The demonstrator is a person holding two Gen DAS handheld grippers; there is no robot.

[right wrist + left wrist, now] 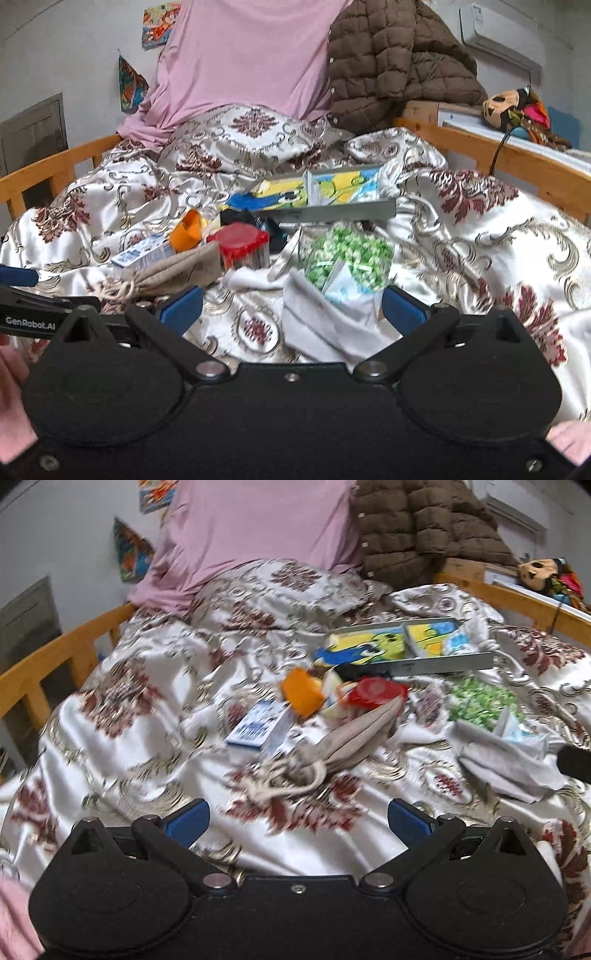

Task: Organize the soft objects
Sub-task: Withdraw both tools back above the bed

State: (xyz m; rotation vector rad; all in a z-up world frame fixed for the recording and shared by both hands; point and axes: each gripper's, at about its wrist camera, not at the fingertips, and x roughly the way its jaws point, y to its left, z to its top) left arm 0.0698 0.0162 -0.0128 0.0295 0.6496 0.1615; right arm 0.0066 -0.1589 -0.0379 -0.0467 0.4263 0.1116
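A beige drawstring pouch (343, 742) lies on the patterned bedspread (147, 738), just ahead of my open, empty left gripper (297, 818). It also shows in the right wrist view (177, 273). A white-grey sock (317, 321) lies between the open jaws of my right gripper (291, 308), and shows in the left wrist view (502, 764). A green-and-white bag (347, 254) sits just beyond the sock. A grey open box (424, 646) with cartoon lining lies farther back.
An orange object (303, 690), a red-lidded jar (243, 243) and a blue-white carton (258, 727) lie mid-bed. A pink pillow (258, 528) and a brown puffer jacket (417, 528) stand at the headboard. Wooden bed rails (55, 653) run along both sides.
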